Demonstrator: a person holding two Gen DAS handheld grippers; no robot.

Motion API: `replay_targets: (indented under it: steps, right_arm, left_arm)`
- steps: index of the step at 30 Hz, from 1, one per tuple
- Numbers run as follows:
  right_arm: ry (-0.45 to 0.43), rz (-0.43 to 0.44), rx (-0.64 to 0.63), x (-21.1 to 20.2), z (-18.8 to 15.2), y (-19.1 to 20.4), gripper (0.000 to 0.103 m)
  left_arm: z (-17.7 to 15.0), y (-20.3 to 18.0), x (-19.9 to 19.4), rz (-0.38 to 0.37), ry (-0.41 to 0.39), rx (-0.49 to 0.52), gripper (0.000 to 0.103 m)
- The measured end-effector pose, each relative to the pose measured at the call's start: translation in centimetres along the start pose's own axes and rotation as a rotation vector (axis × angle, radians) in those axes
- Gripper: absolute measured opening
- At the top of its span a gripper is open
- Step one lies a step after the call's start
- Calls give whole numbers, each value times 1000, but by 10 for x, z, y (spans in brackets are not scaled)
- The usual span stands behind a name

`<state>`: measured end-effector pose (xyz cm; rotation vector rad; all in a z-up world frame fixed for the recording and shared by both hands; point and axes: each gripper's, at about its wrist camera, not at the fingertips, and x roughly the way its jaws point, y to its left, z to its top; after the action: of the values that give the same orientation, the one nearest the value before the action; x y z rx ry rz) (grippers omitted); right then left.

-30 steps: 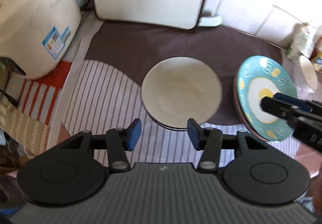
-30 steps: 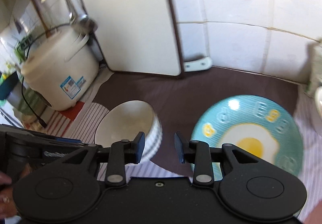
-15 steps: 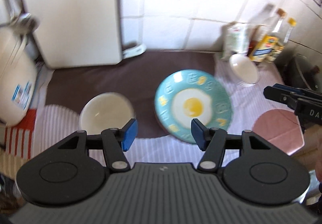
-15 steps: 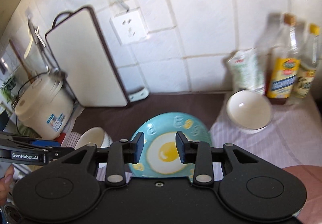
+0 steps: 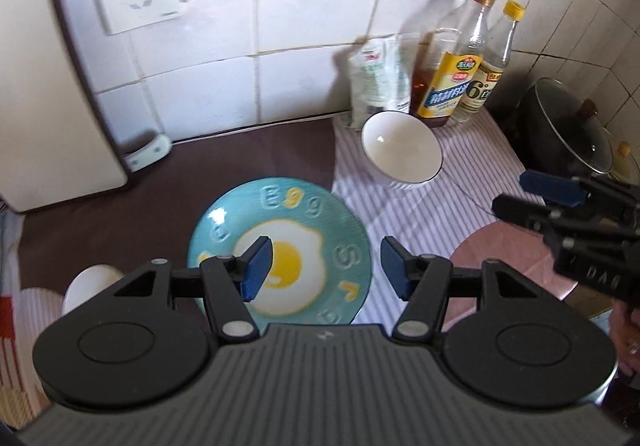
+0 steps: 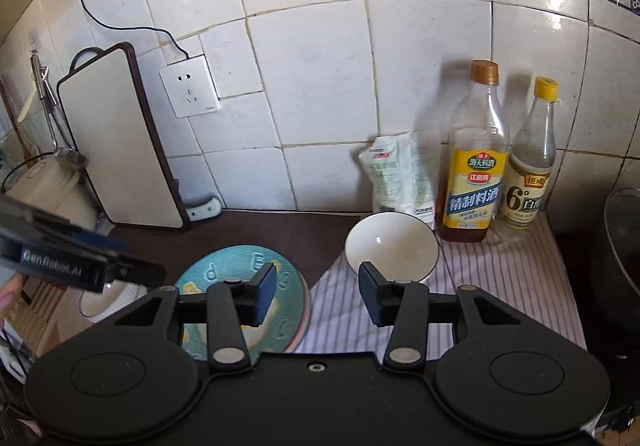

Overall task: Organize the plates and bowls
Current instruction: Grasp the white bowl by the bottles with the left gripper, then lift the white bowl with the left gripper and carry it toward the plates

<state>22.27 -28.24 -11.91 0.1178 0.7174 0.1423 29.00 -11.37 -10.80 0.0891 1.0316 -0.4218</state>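
Note:
A teal plate (image 5: 344,258) with a fried-egg picture lies on the brown mat; it shows in the right wrist view as well (image 6: 224,270). My left gripper (image 5: 326,266) hovers above it, open and empty. A lone white bowl (image 5: 400,149) stands on the striped cloth by the bottles. My right gripper (image 6: 318,292) hangs just short of that bowl (image 6: 390,246); its jaws are opening with nothing between them. It also reaches in from the right (image 5: 560,201) of the left wrist view. Stacked white bowls (image 6: 104,302) sit at the far left.
A white cutting board (image 6: 116,149) leans on the tiled wall at the left, near a rice cooker (image 6: 44,185). Two bottles (image 6: 476,173) and a bag (image 6: 400,173) stand behind the bowl. A dark pot with a glass lid (image 5: 572,133) is at the right, a pink round piece (image 5: 512,258) below it.
Both views have swung right, from the stacked bowls to the teal plate and the lone bowl. The right jaws have spread wider, and the left jaws a little wider.

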Motion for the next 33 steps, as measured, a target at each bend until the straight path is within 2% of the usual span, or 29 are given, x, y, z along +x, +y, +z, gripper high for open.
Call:
replay_targets:
  steps: [3, 5, 9, 10, 13, 15, 17, 21, 24, 25, 26, 28, 29, 30, 32, 33]
  right_arm:
    - [-9, 12, 3, 13, -6, -18, 52]
    - [-15, 24, 3, 25, -12, -27, 58]
    - [-9, 22, -21, 60, -23, -41, 66]
    - [-4, 16, -22, 71, -26, -45, 71]
    - [-5, -40, -34, 101, -35, -58, 73]
    - [35, -124, -31, 123, -39, -67, 74]
    - [60, -134, -33, 139, -45, -75, 74]
    - [75, -86, 13, 157, -50, -85, 74]
    - [87, -73, 22, 170, -50, -90, 81]
    - [96, -75, 19, 175, -50, -89, 87]
    - [94, -76, 19, 179, -51, -89, 88]
    - [98, -60, 27, 188, -48, -91, 90]
    - [100, -50, 30, 193, -48, -92, 90]
    - [101, -46, 26, 197, -48, -92, 90]
    - [88, -50, 7, 201, -48, -91, 91]
    - [80, -48, -3, 202, -48, -90, 90]
  left_arm:
    - [11, -6, 21, -13, -13, -20, 59]
    - [16, -7, 37, -16, -40, -53, 59]
    - [27, -4, 79, -96, -22, -145, 59]
    - [30, -5, 90, -108, -16, -156, 59]
    - [37, -11, 123, -124, -12, -166, 57]
    - [41, -14, 148, -157, 36, -195, 57]
    - [45, -15, 168, -182, 62, -237, 57]
    - [54, -22, 194, -157, 51, -240, 57]
    - [63, -26, 211, -146, 61, -216, 57]
    - [65, -27, 216, -143, 67, -213, 57]
    - [66, -28, 221, -140, 69, -207, 55]
    - [66, -30, 228, -133, 68, -187, 42]
    - [66, -31, 230, -135, 71, -177, 28]
    - [65, -32, 231, -124, 73, -166, 22]
    - [64, -34, 233, -93, 67, -142, 12]
    - [63, -33, 233, -91, 60, -137, 12]
